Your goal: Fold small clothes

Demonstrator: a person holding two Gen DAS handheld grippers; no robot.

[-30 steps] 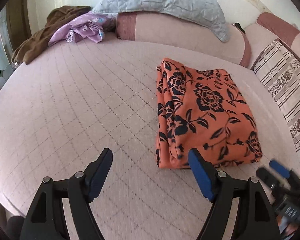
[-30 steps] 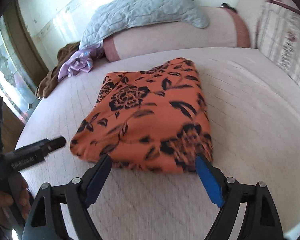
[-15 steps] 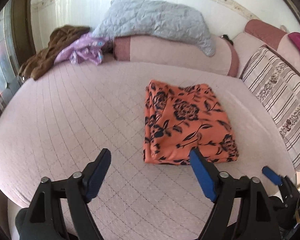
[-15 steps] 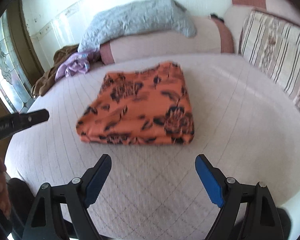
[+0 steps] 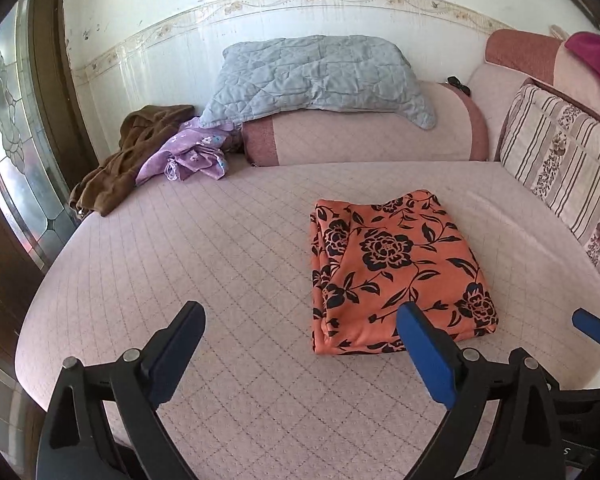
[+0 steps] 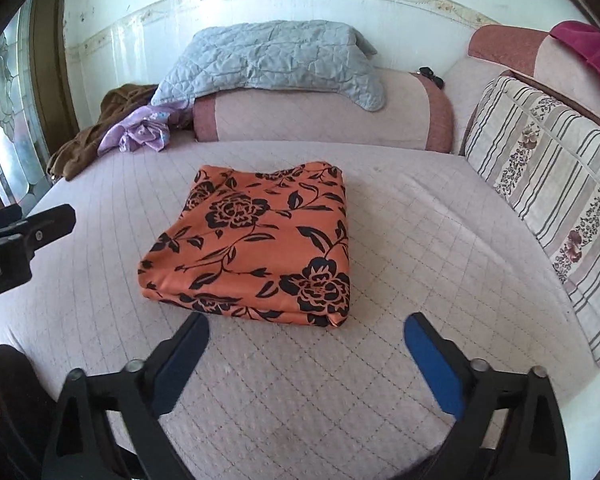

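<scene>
Folded orange floral cloth (image 6: 256, 248) on bed, just beyond both tools, left tool (image 5: 300, 344) and right tool (image 6: 306, 350) opening, empty

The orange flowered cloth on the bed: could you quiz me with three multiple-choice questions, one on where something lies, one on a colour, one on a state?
1. Where does the purple garment lie?
A. far corner, beside the brown garment
B. on the striped cushion
C. on the orange cloth

2. What colour are the flowers on the orange cloth?
A. white
B. black
C. blue

3. What state is the orange cloth in?
A. folded flat
B. hanging
C. held by a hand-held gripper

Answers: 1 A, it touches the brown one by the grey quilt. 2 B, dark blooms on orange. 3 A, a neat rectangle on the bed, nothing gripping it.
</scene>
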